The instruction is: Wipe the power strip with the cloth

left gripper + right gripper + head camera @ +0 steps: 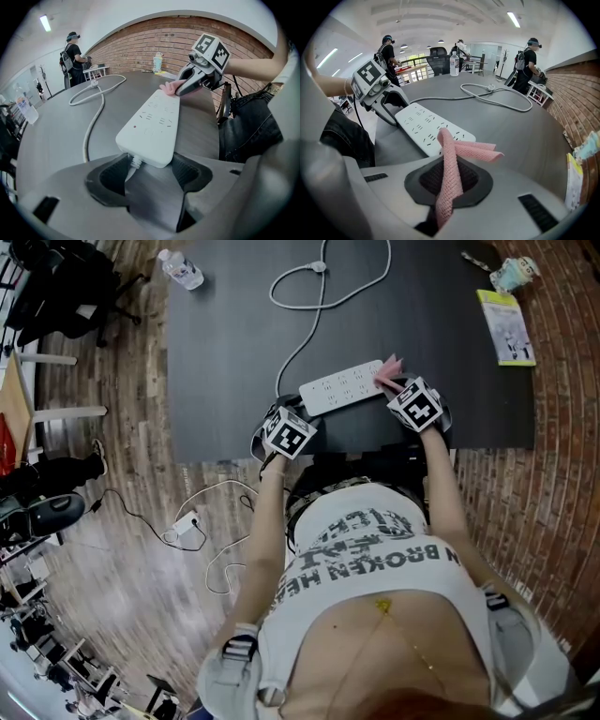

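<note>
pink cloth (465,149), clamped by right gripper (394,390), touches power strip's (421,125) end.

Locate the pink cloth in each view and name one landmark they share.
Head view: pink cloth at the power strip's right end, by the right gripper.
Left gripper view: upper centre, cloth at the strip's far end.
Right gripper view: centre, cloth pinched between its jaws.
Shared landmark: the power strip.

- The lower end of the cloth (449,161) vanishes between the clamped fingers of the right gripper (449,180).
- The near corners of the power strip (152,124) sit behind the fingers of the left gripper (150,176) clamping it.
- In the head view, the marker cubes (289,433) cover both grippers' fingers.
</note>
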### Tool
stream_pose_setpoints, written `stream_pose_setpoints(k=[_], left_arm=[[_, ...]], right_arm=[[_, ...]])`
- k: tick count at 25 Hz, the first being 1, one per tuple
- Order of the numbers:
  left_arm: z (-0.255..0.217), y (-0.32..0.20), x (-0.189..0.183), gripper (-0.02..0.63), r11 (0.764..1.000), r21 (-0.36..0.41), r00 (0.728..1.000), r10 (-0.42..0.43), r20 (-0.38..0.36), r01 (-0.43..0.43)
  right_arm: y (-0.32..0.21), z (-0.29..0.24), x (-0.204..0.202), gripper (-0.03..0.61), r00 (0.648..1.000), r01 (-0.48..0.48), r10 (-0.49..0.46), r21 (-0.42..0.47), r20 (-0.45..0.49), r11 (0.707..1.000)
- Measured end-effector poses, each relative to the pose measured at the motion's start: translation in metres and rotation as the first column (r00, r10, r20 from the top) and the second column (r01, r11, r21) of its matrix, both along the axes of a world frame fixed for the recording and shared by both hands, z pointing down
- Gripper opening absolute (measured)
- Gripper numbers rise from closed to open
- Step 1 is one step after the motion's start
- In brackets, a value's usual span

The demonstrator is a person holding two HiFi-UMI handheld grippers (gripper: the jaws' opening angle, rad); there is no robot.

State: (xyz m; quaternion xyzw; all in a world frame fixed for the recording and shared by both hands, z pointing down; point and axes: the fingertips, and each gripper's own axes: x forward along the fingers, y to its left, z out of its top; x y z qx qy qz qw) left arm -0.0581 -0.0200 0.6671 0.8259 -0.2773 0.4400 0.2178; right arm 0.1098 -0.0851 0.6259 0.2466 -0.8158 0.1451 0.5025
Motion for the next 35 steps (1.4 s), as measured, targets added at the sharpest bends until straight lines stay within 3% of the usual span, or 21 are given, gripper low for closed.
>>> stream_pose_setpoints(k=[10, 16, 21, 25, 29, 34, 35], left_arm=[[0.001, -0.001, 0.000, 0.278, 1.000, 0.006, 1.000, -0.002, -0.001, 0.002], [-0.003, 0.001, -0.001, 0.276, 0.999, 0.052, 1.000, 0.013, -0.003, -0.013], [-0.022, 0.001, -0.007, 0.276, 0.992, 0.124, 0.999, 0.011, 0.045, -0.016], [-0.051, -0.001, -0.001, 0.273, 0.982, 0.189, 1.000, -0.019, -0.025, 0.023], [-0.080, -0.003, 0.010, 0.214, 0.968, 0.244, 0.993, -0.035, -0.115, 0.063], [-0.103, -0.004, 0.025, 0.053, 0.946, 0.318, 0.989, -0.018, -0.146, 0.065], [-0.106, -0.003, 0.027, 0.046, 0.943, 0.327, 0.988, -0.020, -0.152, 0.069]], right_arm=[[-0.001, 0.002, -0.001, 0.017, 0.999, 0.013, -0.014, -0.012, -0.042, 1.000], [0.004, -0.001, -0.004, 0.017, 0.994, 0.060, -0.054, 0.055, -0.089, 0.997], [0.002, -0.014, -0.007, 0.017, 0.999, 0.043, -0.041, 0.081, -0.021, 0.996], [0.001, -0.037, -0.017, 0.017, 0.995, 0.088, -0.093, 0.132, 0.037, 0.987], [0.006, -0.062, -0.037, 0.017, 0.981, 0.123, -0.146, 0.174, 0.131, 0.977], [0.014, -0.086, -0.058, 0.017, 0.954, 0.144, -0.194, 0.216, 0.228, 0.966], [0.017, -0.090, -0.062, 0.017, 0.950, 0.148, -0.201, 0.223, 0.239, 0.964]])
